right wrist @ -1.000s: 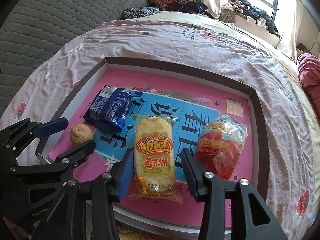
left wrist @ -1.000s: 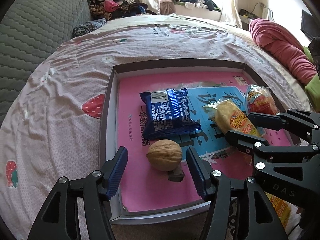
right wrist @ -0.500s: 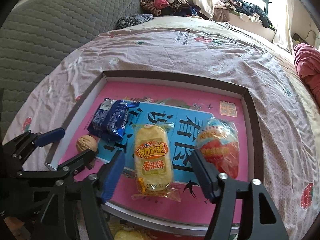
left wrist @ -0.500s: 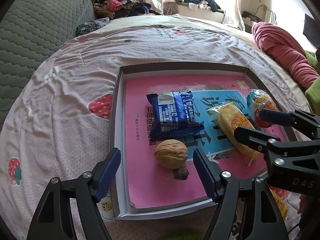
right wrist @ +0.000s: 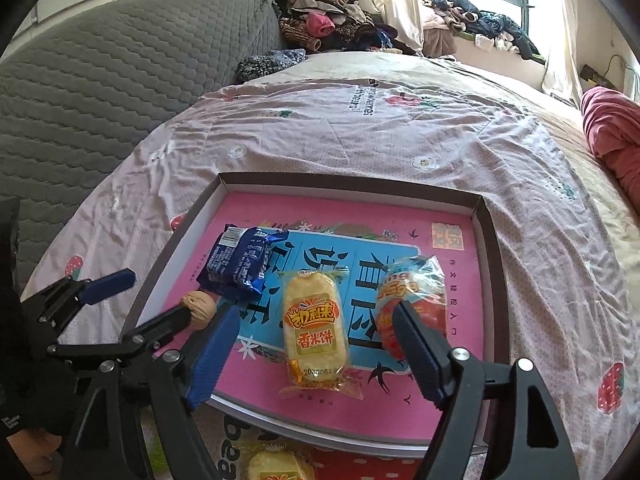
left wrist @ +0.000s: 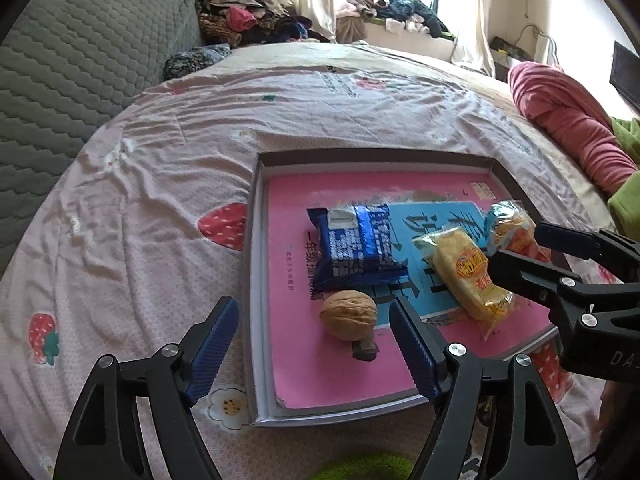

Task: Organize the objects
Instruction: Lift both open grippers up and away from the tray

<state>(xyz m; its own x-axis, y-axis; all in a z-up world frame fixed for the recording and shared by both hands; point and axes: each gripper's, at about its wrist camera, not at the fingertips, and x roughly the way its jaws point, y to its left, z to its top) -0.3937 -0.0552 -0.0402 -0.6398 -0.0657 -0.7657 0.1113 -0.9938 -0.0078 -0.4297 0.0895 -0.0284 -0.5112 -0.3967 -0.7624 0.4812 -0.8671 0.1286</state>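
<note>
A shallow box lid with a pink floor [left wrist: 280,264] [right wrist: 452,220] lies on the bed. In it lie a walnut [left wrist: 349,314] [right wrist: 197,307], a blue snack pack [left wrist: 352,246] [right wrist: 240,264], a yellow rice-cracker pack [left wrist: 466,276] [right wrist: 314,332] and a red-orange wrapped snack [left wrist: 512,228] [right wrist: 416,300]. My left gripper [left wrist: 316,346] is open and empty, above the lid's near left corner, just short of the walnut. My right gripper [right wrist: 316,354] is open and empty, straddling the near end of the yellow pack from above. Each gripper shows in the other's view.
The bed has a pink strawberry-print sheet [left wrist: 160,184]. A grey quilted headboard [right wrist: 100,80] is at the left, a clothes pile [right wrist: 332,24] at the back, a red blanket [left wrist: 572,120] at the right. Another yellow snack pack [right wrist: 276,464] lies before the lid's near edge.
Both grippers have drawn back and up from the lid and opened wider. The walnut and packs have not moved.
</note>
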